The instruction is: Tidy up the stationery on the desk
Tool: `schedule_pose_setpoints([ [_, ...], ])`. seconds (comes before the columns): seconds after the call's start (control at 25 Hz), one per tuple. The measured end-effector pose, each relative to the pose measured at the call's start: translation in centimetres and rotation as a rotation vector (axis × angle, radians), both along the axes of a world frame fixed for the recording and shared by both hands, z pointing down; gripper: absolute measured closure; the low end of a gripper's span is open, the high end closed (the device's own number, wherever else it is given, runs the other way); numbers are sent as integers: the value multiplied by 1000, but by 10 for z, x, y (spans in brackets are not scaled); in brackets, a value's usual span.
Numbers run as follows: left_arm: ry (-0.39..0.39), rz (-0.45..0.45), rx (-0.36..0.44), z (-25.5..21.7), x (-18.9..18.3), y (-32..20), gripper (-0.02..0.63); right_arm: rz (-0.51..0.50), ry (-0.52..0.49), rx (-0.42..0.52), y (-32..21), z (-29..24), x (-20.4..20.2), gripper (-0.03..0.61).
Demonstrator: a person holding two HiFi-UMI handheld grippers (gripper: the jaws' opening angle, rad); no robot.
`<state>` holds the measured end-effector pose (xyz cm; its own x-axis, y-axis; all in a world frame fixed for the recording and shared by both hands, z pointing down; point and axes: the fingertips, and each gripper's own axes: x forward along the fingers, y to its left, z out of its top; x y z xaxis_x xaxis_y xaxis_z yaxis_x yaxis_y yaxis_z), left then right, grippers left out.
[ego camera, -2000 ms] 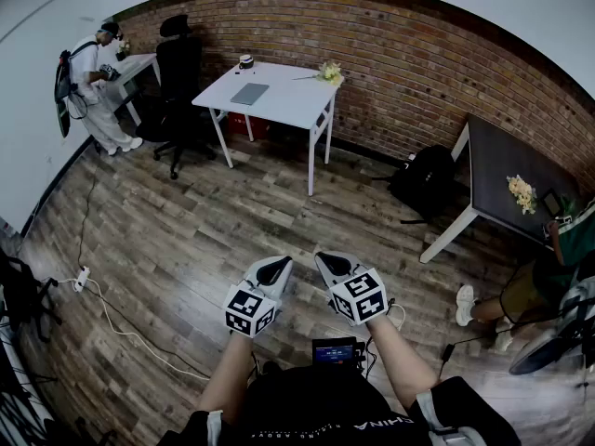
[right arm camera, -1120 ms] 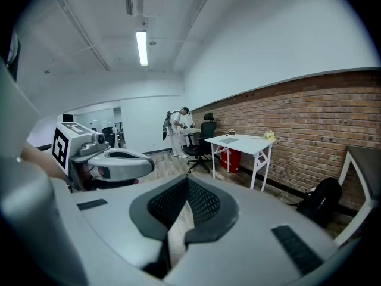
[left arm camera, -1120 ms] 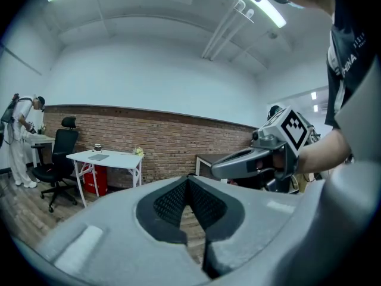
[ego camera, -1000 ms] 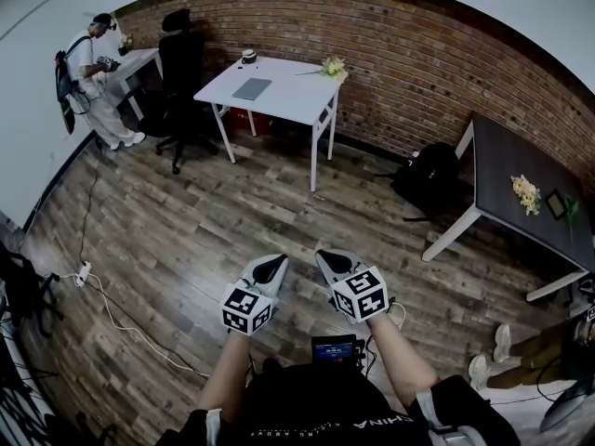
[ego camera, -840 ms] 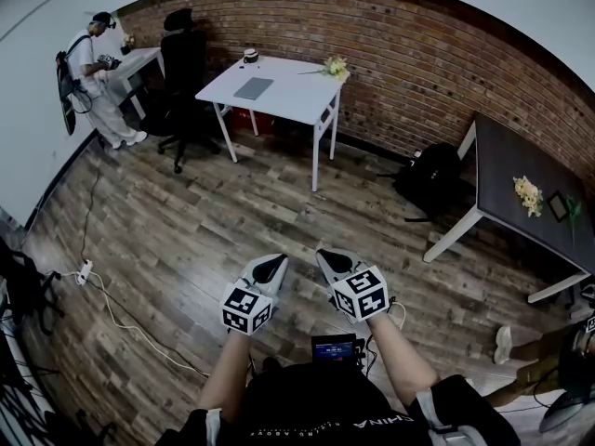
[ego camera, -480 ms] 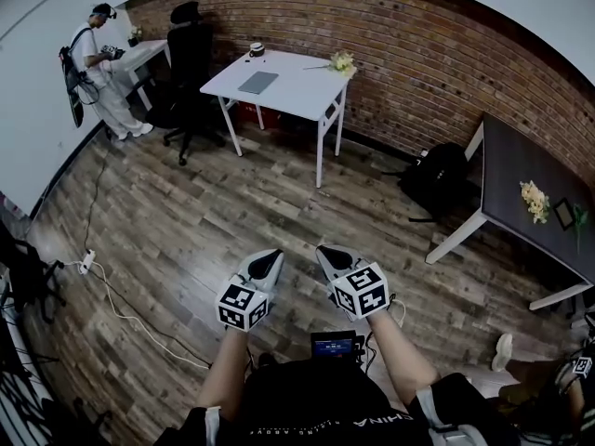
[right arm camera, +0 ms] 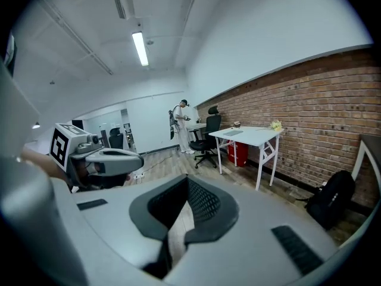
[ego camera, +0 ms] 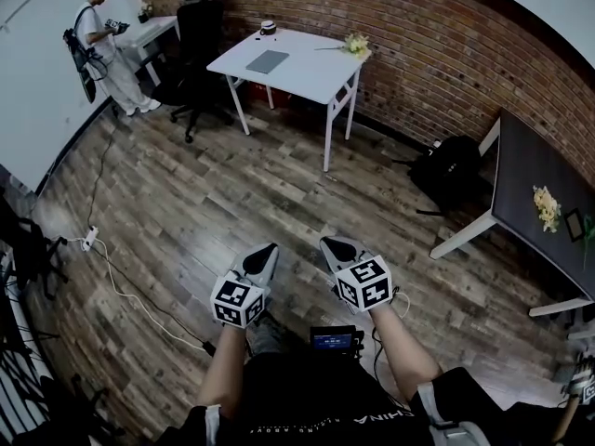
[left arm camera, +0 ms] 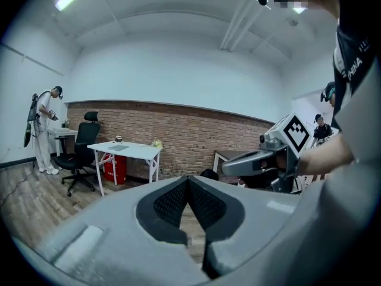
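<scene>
1. Basically, nothing has been done with the tools. The left gripper and right gripper are held side by side above the wooden floor, just as two seconds back. Each has its jaws pressed together on nothing.
2. What has changed is the outlook. The head view has been swung, so the white desk now sits higher and further right in it. The seated person once seen at the right edge has been left out of frame.
3. No stationery can be made out yet. Only a flat grey item, a cup and some flowers are seen on that desk, well apart from both grippers.
4. So the task is judged as not started, and a desk has to be approached before anything can be picked up. Whether the white one or the dark desk at the right is meant can't be told.
</scene>
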<state>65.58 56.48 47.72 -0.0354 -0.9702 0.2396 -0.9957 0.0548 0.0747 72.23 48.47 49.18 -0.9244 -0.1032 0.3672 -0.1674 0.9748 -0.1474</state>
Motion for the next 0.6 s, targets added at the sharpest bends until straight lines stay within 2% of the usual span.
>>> schedule_pose_setpoints([
  [0.36, 39, -17, -4, 17, -85, -29, 609, 36, 33, -6, -32, 14, -63, 569],
  [0.6, 62, 12, -3, 17, -163, -55, 609, 91, 52, 13, -66, 4, -133, 569],
])
